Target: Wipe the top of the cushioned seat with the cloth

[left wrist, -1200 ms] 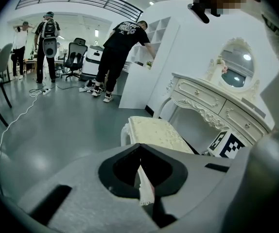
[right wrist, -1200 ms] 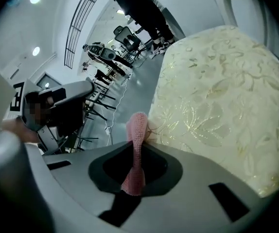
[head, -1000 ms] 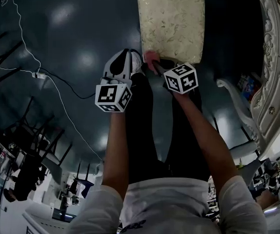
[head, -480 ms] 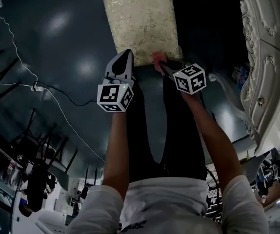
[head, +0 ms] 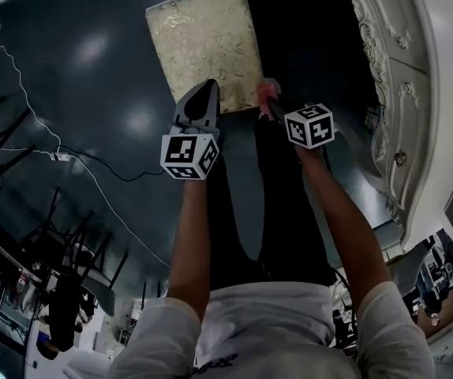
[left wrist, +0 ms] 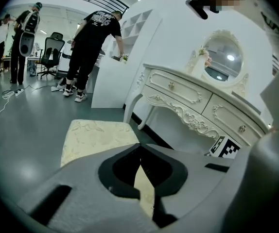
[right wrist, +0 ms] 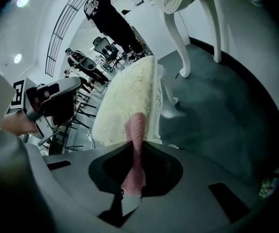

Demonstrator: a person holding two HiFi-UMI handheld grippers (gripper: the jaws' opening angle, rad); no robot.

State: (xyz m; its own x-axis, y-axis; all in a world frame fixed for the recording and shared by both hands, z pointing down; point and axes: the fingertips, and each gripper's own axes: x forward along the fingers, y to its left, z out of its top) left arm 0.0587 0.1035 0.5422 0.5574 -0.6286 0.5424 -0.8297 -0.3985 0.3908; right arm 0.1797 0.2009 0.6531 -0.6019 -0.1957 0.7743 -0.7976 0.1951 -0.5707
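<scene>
The cushioned seat (head: 203, 46) is a cream floral stool top standing ahead of me on the dark floor; it also shows as the seat (left wrist: 93, 136) and the seat (right wrist: 130, 98). A pink cloth (right wrist: 135, 149) hangs pinched in my right gripper (head: 267, 97), which hovers at the seat's near right corner. The cloth (head: 267, 91) shows as a small pink bit at the jaw tips. My left gripper (head: 199, 105) is shut with nothing in it and points at the seat's near edge; its jaw tips meet in the left gripper view (left wrist: 139, 147).
An ornate white dressing table (head: 400, 77) with a round mirror (left wrist: 224, 57) stands right of the seat. A cable (head: 69, 160) trails over the floor at left. People (left wrist: 93, 47) stand farther back near office chairs (left wrist: 49, 57).
The seat has shifted left and up in the head view as I turned. Both grippers have risen toward the seat's near edge, the right still holding the cloth.
</scene>
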